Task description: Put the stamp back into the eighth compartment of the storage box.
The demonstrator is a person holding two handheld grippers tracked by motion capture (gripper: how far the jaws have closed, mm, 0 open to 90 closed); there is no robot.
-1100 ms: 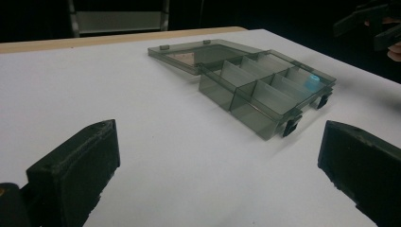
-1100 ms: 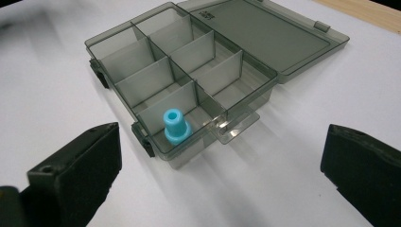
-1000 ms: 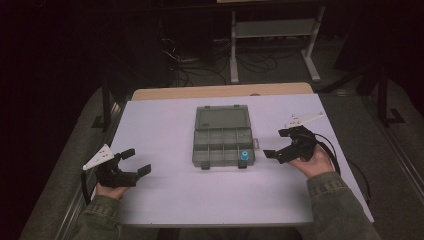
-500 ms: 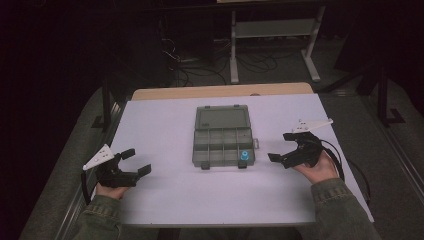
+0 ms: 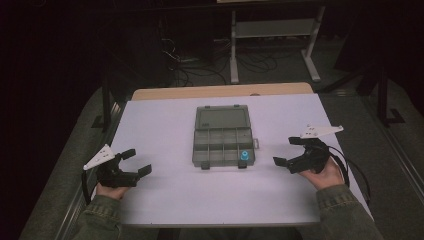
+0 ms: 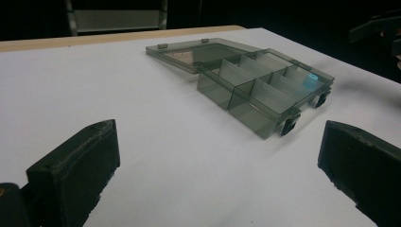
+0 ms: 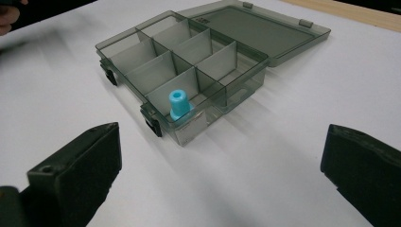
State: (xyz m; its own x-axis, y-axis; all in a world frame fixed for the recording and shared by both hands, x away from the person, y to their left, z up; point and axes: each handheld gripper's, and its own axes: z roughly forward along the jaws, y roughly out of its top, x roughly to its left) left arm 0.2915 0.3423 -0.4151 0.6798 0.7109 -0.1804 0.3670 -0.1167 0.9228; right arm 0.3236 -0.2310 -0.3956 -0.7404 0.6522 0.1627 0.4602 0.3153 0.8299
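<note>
Your left gripper (image 5: pixel 131 162) sits near the left edge of the table (image 5: pixel 165 125), jaws spread wide with nothing between them; in the left gripper view only bare white tabletop lies between the two black pads (image 6: pixel 75 165). Your right gripper (image 5: pixel 289 151) is over by the right edge, its jaws also wide apart and empty, and it is angled toward the box (image 5: pixel 222 136). Neither gripper touches the box; both are well apart from it, one on each side. The box lies in the middle of the table, a smoky see-through organizer with its lid (image 5: pixel 222 119) swung fully open and lying flat on the far side. The tray half nearer you is split into small compartments in two rows. A small blue peg (image 5: pixel 244 155) stands upright in the near-row compartment at the right end, next to one of the two dark latches (image 7: pixel 152 124) on the front wall. In the right gripper view that peg (image 7: pixel 179 104) looks like a short hollow cylinder with a wider base, and the other compartments look bare. Your hand (image 5: pixel 325 175) holds the right gripper from below, its cable (image 5: pixel 357 175) trailing off toward the table edge.
</note>
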